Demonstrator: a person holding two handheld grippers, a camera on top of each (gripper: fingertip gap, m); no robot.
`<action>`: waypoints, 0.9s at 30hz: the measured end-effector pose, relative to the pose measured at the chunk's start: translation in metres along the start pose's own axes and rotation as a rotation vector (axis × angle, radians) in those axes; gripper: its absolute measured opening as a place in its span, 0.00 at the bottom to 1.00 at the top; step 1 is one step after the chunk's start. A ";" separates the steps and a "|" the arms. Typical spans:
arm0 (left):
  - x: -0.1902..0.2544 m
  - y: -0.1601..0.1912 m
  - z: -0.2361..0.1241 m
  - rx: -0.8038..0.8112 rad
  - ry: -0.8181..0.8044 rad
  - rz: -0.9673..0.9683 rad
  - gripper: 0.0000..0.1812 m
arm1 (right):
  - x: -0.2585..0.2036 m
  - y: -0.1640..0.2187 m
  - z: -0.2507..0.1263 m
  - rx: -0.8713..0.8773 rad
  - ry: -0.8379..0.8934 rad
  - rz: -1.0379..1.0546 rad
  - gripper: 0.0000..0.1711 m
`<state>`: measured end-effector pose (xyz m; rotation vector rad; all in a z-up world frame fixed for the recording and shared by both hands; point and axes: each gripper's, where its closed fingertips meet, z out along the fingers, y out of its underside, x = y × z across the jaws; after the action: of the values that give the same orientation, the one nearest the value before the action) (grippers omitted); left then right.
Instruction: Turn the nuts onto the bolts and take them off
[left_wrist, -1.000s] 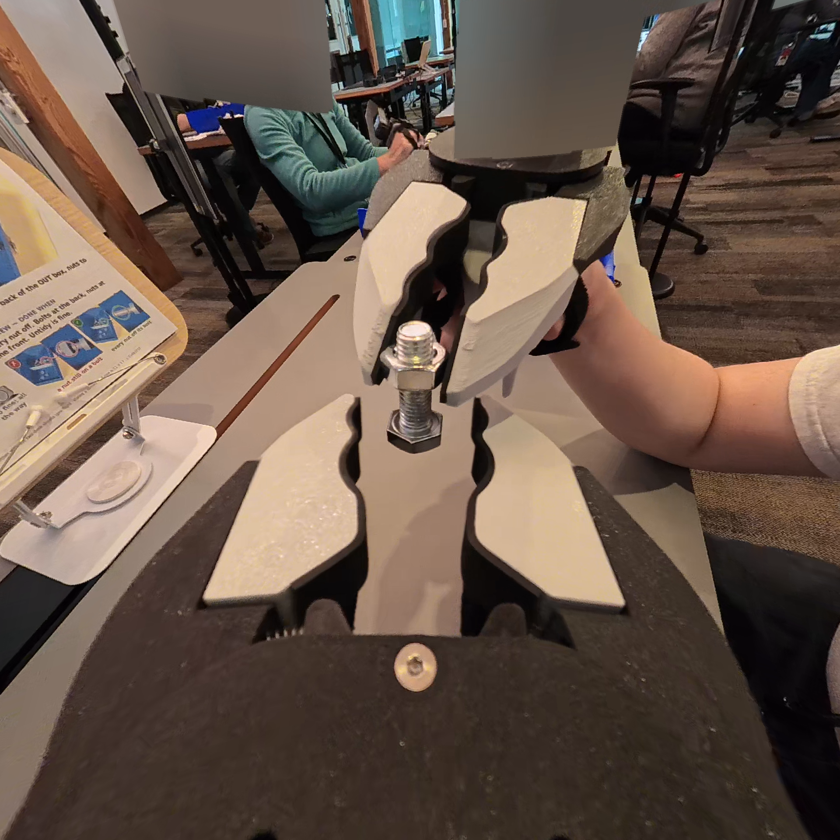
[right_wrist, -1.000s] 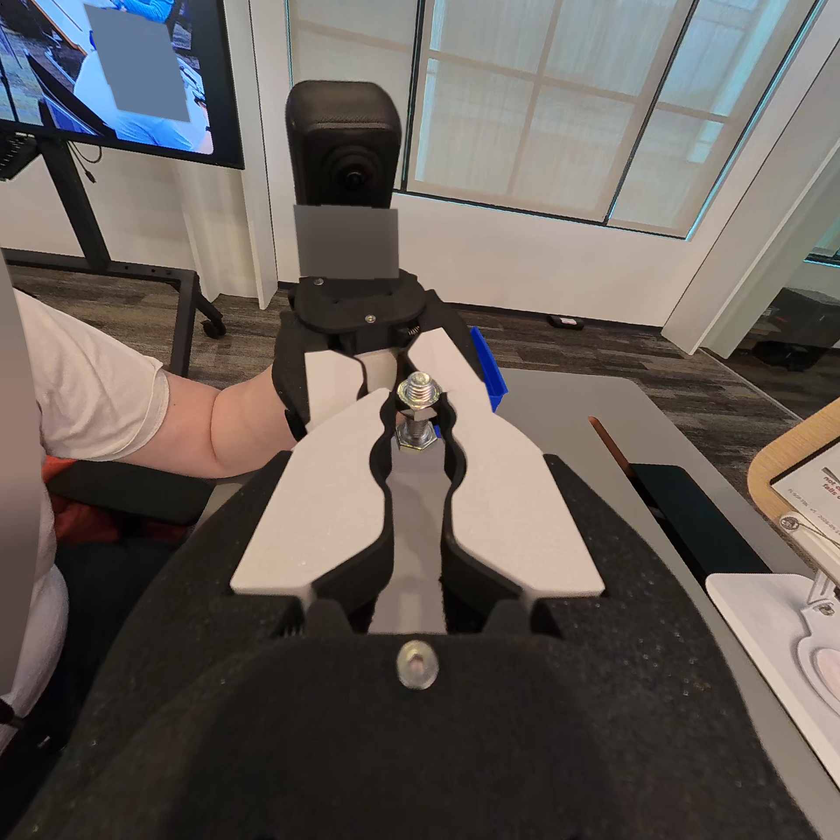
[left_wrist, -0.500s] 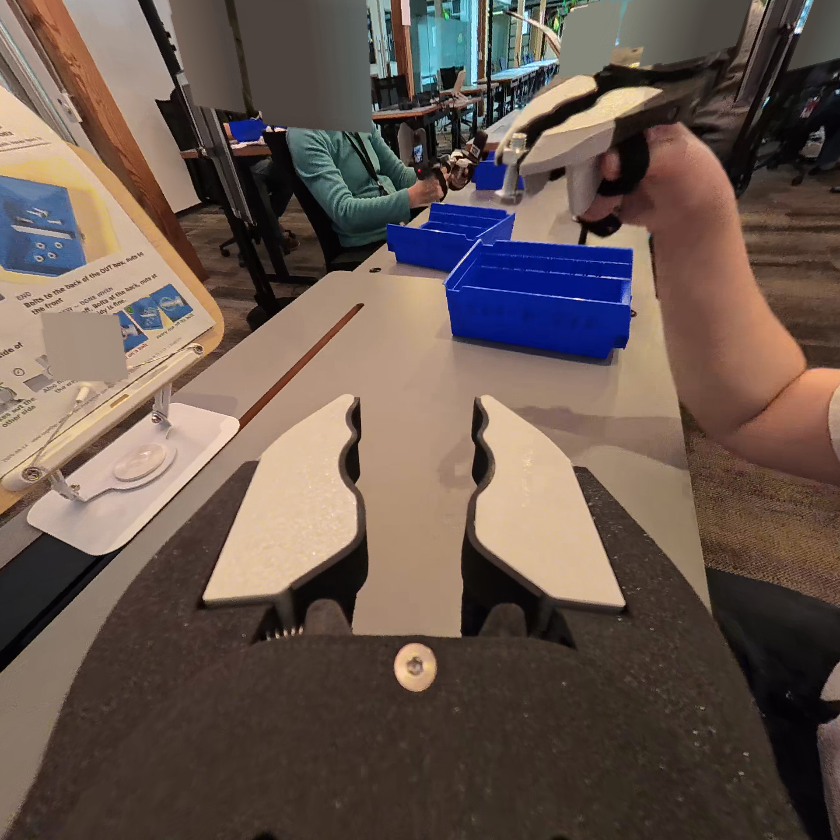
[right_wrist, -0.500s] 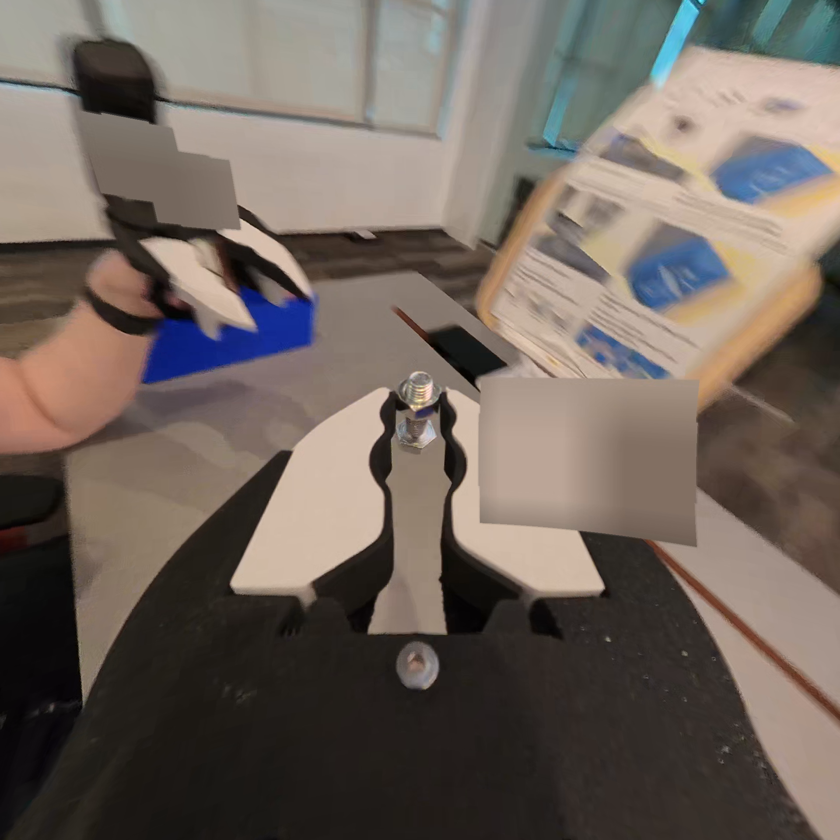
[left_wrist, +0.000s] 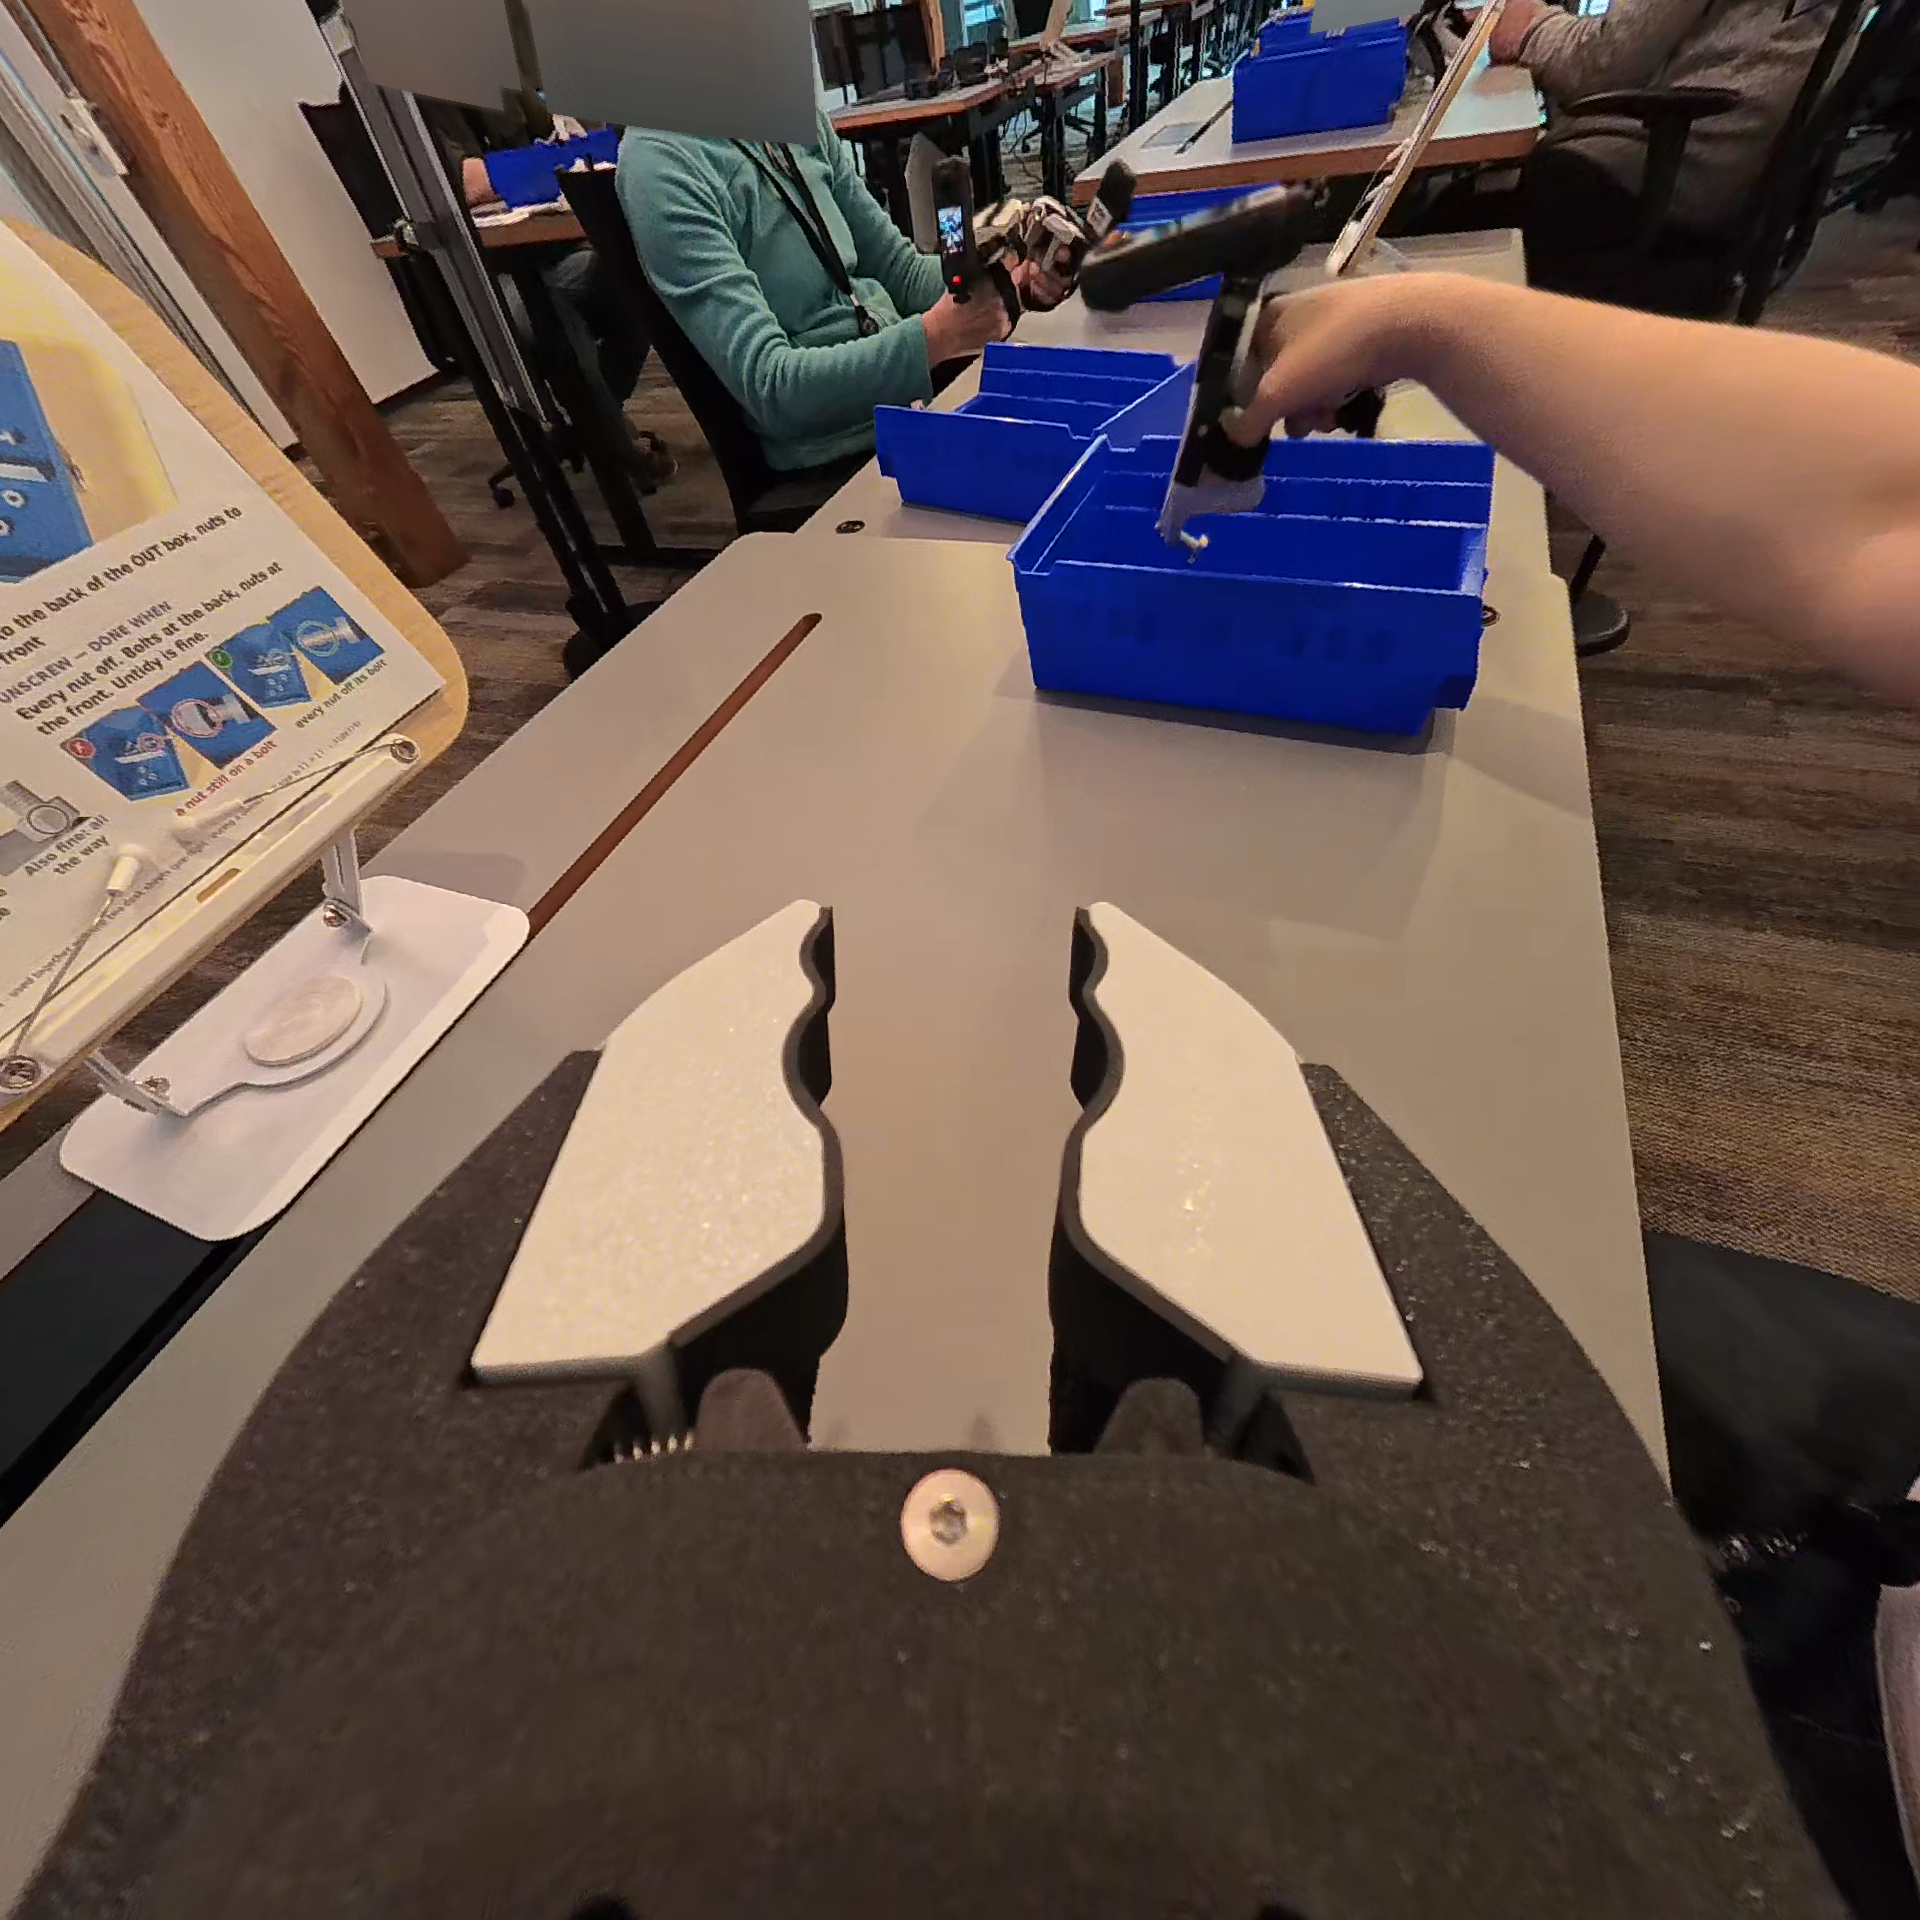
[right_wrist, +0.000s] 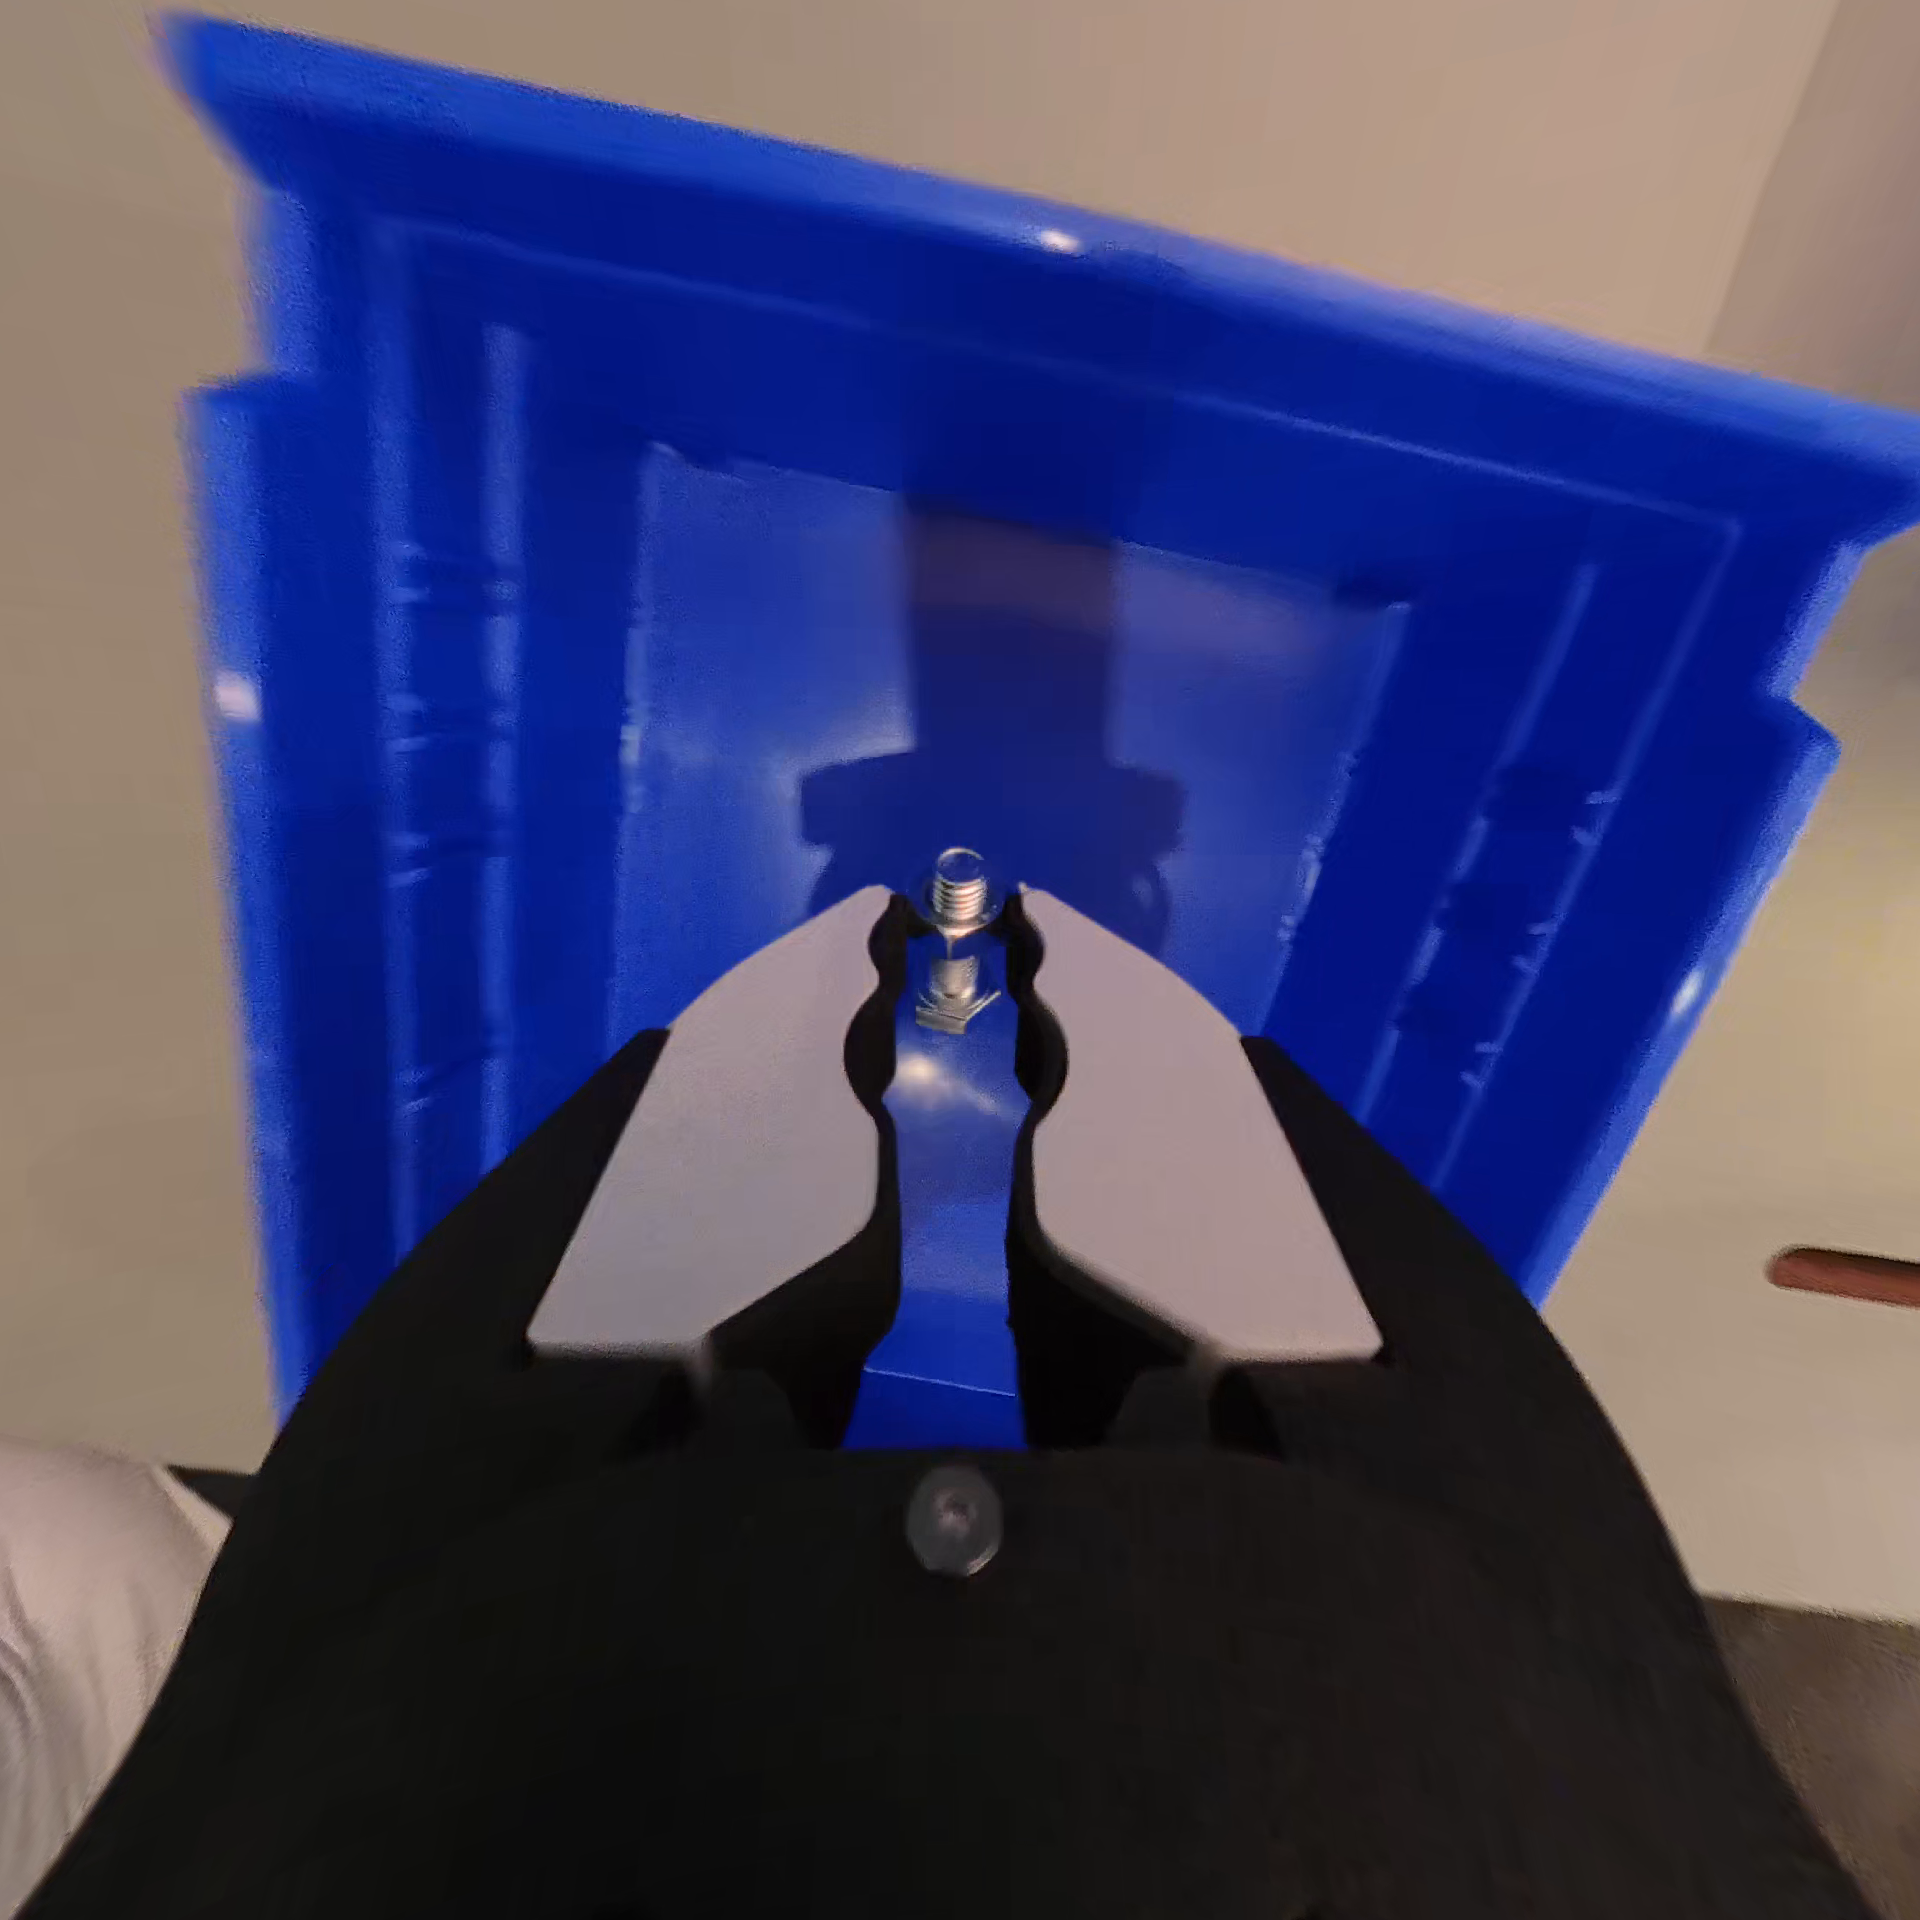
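Blue plastic bin (left_wrist: 1247, 634) sitting on the grey worktop (left_wrist: 1039, 810), second blue bin (left_wrist: 997, 436) lying behind it, wooden instruction board (left_wrist: 187, 644) standing at the left.

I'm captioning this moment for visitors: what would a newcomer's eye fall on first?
Most striking is the bright blue bin on the grey table, with the right hand-held gripper tipped down into it, shut on a bolt with a nut on it. Nearer, the left hand-held gripper is open and holds nothing. An instruction board stands at the left.
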<state>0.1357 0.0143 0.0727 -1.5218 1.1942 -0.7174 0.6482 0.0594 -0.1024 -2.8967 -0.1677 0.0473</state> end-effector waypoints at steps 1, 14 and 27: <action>0.000 0.000 0.000 -0.002 -0.005 0.003 0.24 | 0.008 0.001 0.006 -0.030 0.015 0.010 0.10; 0.003 0.005 0.009 -0.042 -0.015 0.040 0.23 | 0.044 0.015 0.048 -0.274 0.093 0.028 0.11; -0.002 0.006 0.007 -0.039 -0.023 0.031 0.22 | 0.050 0.017 0.054 -0.226 0.032 0.062 0.10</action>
<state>0.1398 0.0187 0.0649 -1.5365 1.2180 -0.6582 0.6968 0.0620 -0.1598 -3.1255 -0.0815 -0.0072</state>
